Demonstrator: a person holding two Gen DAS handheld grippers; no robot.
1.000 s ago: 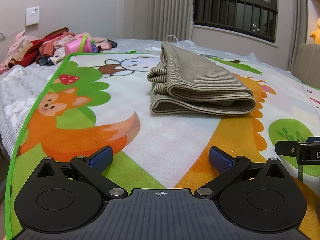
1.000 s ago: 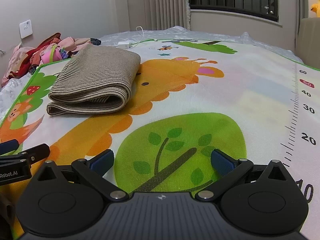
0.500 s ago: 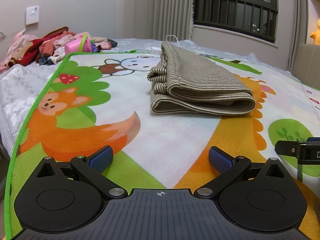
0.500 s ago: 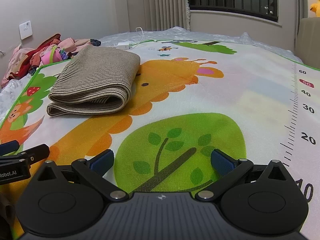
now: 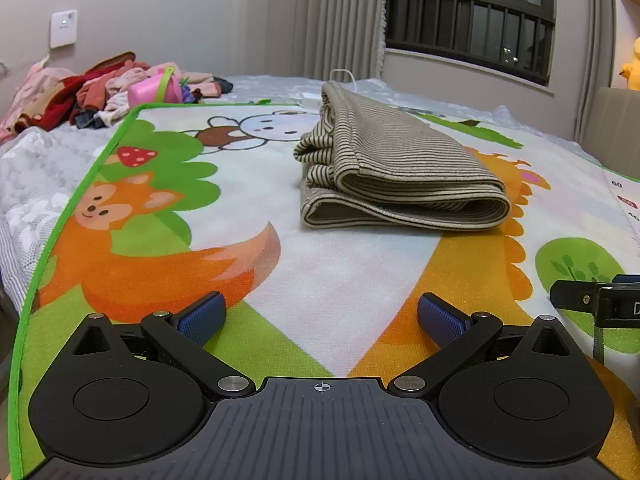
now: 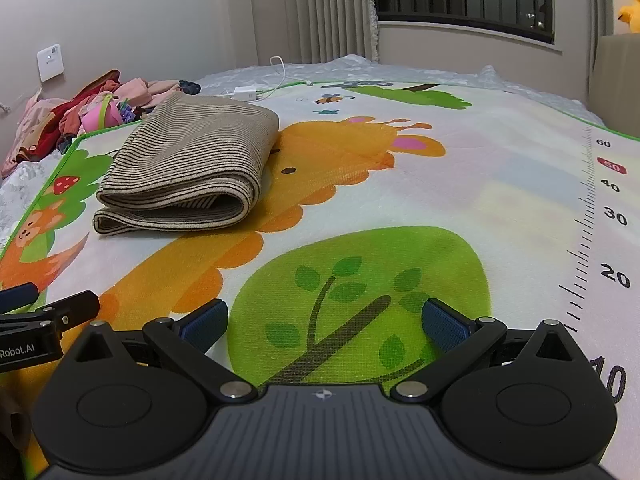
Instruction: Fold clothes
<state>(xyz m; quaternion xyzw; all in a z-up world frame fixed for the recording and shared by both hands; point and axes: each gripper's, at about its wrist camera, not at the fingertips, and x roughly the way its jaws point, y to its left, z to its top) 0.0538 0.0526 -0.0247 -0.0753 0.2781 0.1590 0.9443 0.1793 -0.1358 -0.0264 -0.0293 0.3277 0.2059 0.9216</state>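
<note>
A beige garment with thin dark stripes lies folded into a thick bundle on the cartoon play mat, some way ahead of both grippers. In the right wrist view the same folded garment sits to the upper left. My left gripper hovers low over the mat, open, with nothing between its blue pads. My right gripper is likewise open and empty above the green tree print. Each gripper shows at the edge of the other's view: the right gripper and the left gripper.
A heap of unfolded pink and red clothes with a pink toy cup lies at the back left, off the mat. A white charger and cable rest behind the garment. Curtains, a window and a wall stand beyond the bed.
</note>
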